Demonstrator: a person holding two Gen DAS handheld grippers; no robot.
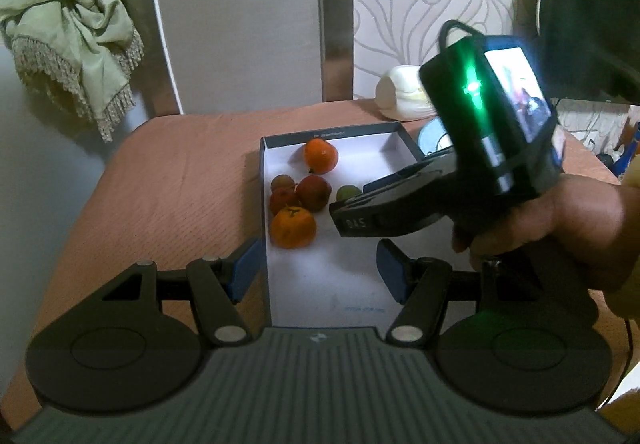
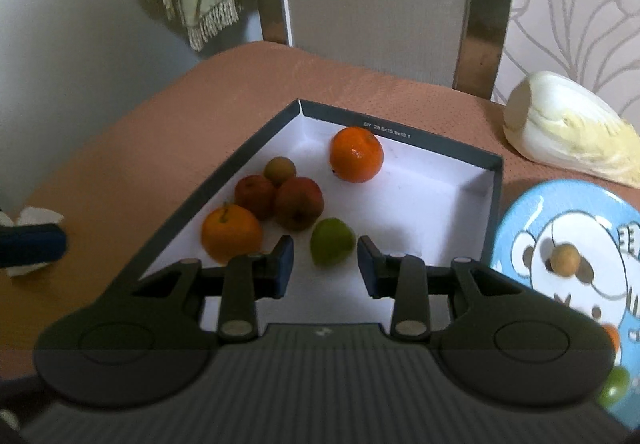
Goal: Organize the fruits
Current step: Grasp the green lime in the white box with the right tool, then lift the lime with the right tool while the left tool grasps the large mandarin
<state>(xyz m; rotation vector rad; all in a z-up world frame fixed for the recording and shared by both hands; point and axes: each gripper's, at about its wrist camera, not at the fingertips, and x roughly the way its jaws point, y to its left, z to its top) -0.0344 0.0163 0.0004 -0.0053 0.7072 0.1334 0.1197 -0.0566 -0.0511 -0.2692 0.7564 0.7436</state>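
The right gripper (image 2: pixel 325 264) hung spread and empty over the shallow box (image 2: pixel 400 138), its jaws set either side of a small green fruit (image 2: pixel 333 246) that lay just ahead of the pads, not yet touched. That fruit looked light, round and smooth-skinned, so it would likely roll or squirt out under a slanted pinch; the safest hold seemed to be across its widest middle, squeezed gently since a ripe skin bruises. It was dull yellow-green and slightly lopsided.

Ahead and to the left of that gripper sat two dark red fruits (image 2: pixel 298 202), a small brownish one (image 2: pixel 280 170) and a stemmed orange (image 2: pixel 231 232); a second orange (image 2: pixel 356 154) lay farther ahead near the far wall. To the right, a blue cartoon plate (image 2: pixel 520 220) carried one small tan fruit (image 2: pixel 564 261).

The left gripper (image 1: pixel 316 270) was also spread, grasping nothing, hovering over the box's near end.
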